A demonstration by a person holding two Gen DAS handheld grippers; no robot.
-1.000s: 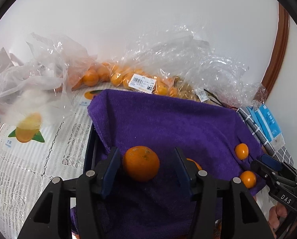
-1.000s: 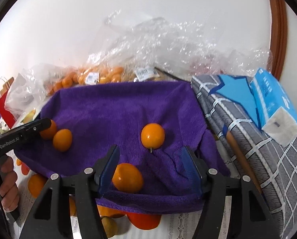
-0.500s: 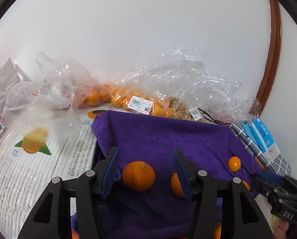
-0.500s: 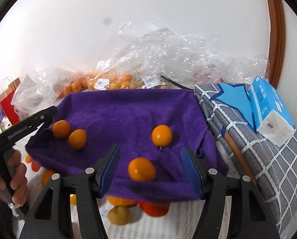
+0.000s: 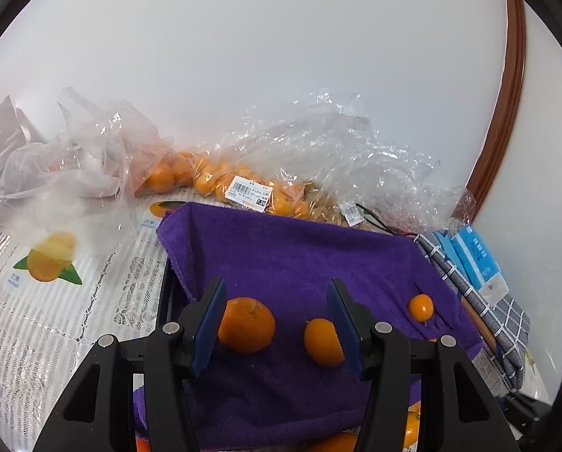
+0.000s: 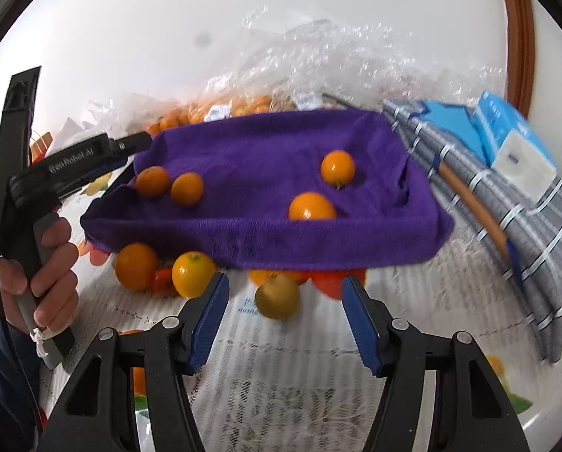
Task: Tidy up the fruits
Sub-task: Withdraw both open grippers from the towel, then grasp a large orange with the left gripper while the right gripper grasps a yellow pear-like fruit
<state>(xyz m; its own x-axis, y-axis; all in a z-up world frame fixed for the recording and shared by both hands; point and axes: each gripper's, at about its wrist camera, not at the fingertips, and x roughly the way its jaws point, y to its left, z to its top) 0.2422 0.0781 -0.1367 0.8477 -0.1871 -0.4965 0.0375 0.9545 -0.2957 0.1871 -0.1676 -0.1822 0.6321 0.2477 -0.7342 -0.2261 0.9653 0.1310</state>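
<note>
A purple towel [image 6: 265, 173] covers a raised black tray [image 5: 163, 301], and several oranges lie on it. My left gripper [image 5: 277, 324] stands open low over the towel. A large orange [image 5: 246, 324] lies by its left finger and a smaller orange [image 5: 324, 342] by its right finger; neither is gripped. My right gripper [image 6: 284, 320] is over the lace tablecloth in front of the towel, its jaws closing. A brownish-green fruit [image 6: 277, 297] lies on the table just past its fingertips, not pressed by the pads. More oranges [image 6: 193, 274] and red fruit [image 6: 337, 282] lie at the towel's front edge.
Clear plastic bags of oranges [image 5: 243, 184] are heaped against the back wall. A grey checked cloth [image 6: 506, 203] carrying a blue tissue pack [image 6: 506, 139] lies to the right. A hand [image 6: 43, 275] holds the left gripper's handle. The lace tablecloth [image 6: 299, 384] bears fruit prints.
My right gripper has drawn back off the towel toward the near side, bringing the fruit at the towel's front edge into view, and its jaws have narrowed a little. The left gripper has tilted up slightly.
</note>
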